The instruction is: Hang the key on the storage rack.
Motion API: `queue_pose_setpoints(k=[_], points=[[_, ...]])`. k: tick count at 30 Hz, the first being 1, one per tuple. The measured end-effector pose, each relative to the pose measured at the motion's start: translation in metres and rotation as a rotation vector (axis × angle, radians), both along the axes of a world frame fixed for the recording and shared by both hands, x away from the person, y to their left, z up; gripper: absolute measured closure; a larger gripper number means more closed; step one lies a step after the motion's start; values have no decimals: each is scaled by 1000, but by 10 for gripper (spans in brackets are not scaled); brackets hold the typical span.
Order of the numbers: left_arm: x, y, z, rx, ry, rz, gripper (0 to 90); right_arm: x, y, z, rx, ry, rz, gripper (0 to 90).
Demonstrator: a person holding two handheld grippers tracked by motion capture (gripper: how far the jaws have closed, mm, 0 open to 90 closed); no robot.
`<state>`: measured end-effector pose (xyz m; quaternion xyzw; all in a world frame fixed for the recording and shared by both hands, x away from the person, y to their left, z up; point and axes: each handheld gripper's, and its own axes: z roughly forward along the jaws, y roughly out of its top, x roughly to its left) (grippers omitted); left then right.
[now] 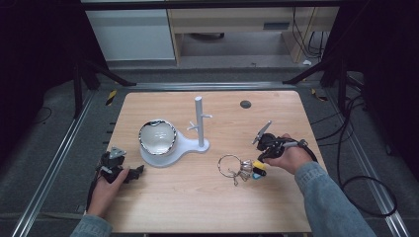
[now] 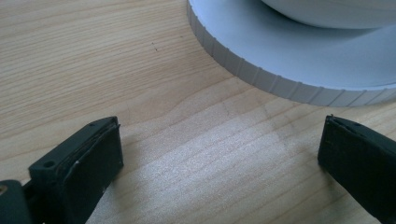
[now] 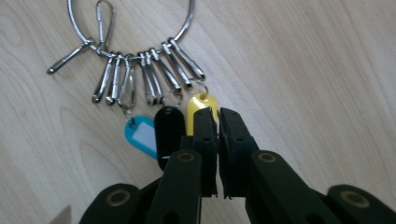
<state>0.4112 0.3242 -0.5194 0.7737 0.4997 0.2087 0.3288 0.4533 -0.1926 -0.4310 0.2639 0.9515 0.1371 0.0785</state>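
On the near part of the tabletop (image 1: 197, 207), your two hands came in from the bottom edge. Your left gripper (image 1: 129, 174) sat low at the left side, and its jaws were wide apart with nothing but bare wood between them. In the left gripper view, the round edge of the white stand base (image 2: 261, 74) lay just past those jaws, not touching them.

Your right gripper (image 1: 262, 159) was over at the right side, held in your right hand (image 1: 289, 158). Its jaws were together, with only a thin crack between them. In the right gripper view, their tips (image 3: 218, 116) sat on the lower part of the yellow tag (image 3: 201, 103), but you could not tell if the tag was pinched between them.

That yellow tag hung from the big key ring (image 3: 135, 28), which lay flat on the wood just past your right gripper. A black tag (image 3: 169, 130) and a blue tag (image 3: 140, 135) lay beside the yellow one. A row of silver clips (image 3: 149, 74) hung on the ring too.

Farther back, near the middle, the white stand (image 1: 199, 123) stood straight up with little pegs on its post. A bowl (image 1: 157, 137) sat on the round part of its base. A small dark disc (image 1: 245, 104) lay near the far edge.
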Motion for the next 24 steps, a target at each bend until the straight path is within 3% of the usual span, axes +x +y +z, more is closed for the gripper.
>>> queue_pose_setpoints(k=[17, 24], points=[[0, 0, 0, 0, 0, 0, 0, -15, 31, -13, -29, 35, 89, 891], [0, 0, 0, 0, 0, 0, 0, -14, 40, -24, -74, 41, 108, 867]])
